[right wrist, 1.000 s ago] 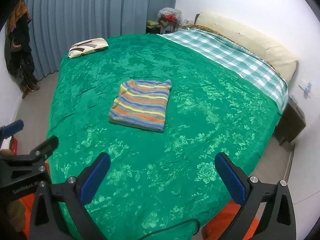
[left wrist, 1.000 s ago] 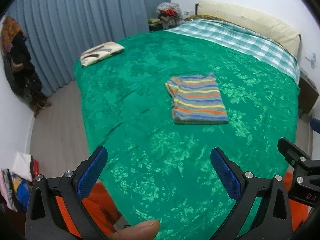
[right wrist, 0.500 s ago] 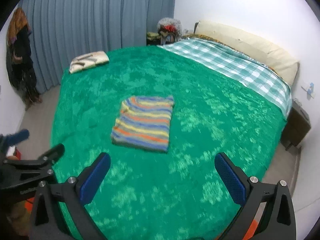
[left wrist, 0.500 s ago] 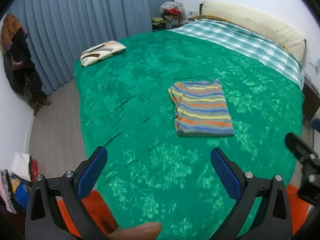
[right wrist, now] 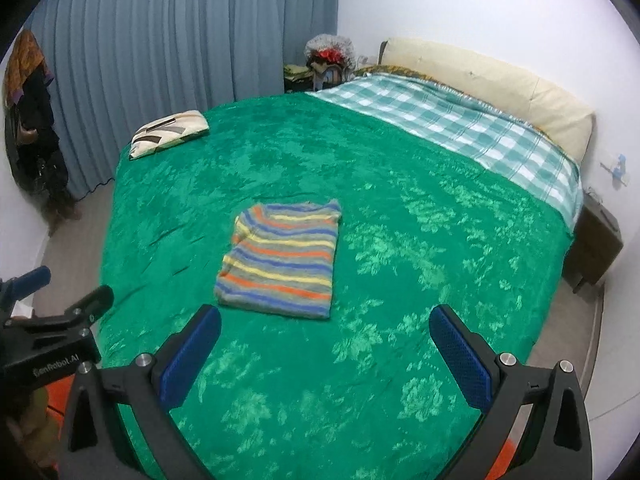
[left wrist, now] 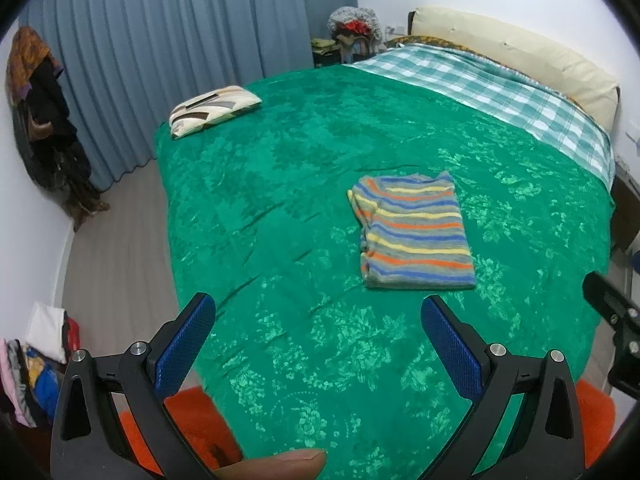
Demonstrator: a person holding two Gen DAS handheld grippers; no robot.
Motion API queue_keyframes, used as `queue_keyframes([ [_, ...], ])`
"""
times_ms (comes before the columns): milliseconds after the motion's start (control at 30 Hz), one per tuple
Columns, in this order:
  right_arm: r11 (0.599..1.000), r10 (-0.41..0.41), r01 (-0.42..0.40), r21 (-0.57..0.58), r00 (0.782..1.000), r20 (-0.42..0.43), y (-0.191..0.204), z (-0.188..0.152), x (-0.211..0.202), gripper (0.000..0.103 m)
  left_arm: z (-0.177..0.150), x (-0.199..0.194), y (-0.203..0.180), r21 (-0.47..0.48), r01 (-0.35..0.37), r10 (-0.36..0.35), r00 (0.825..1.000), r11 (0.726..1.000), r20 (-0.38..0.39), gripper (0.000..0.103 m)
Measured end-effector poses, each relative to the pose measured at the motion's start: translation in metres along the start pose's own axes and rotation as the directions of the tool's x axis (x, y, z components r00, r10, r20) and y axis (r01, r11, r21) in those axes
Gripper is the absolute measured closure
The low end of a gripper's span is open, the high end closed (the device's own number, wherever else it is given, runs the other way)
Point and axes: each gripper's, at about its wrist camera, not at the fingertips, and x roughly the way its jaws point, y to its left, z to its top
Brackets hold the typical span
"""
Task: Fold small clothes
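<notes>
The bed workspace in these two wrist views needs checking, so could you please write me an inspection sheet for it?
Surface: green bedspread, lightly creased, checked blanket across the head end.
Job's things: striped garment folded into a rectangle, lying flat mid-bed.
Clutter: patterned cushion at the far corner.
Grippers: left claw and right claw both open, empty, above the near edge.
Cables: nothing seen.
Surroundings: blue curtain, cream headboard, clothes pile on the floor.
</notes>
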Motion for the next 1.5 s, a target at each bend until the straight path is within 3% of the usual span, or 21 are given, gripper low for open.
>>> queue_keyframes([
  [1500,0.999,-0.047,0.047,-0.025,0.999,0.028,0.007,-0.017,-0.048,0.000,-0.006,-0.033,-0.008,0.023,0.023,-0.024,1.000,0.999,0.020,0.000],
])
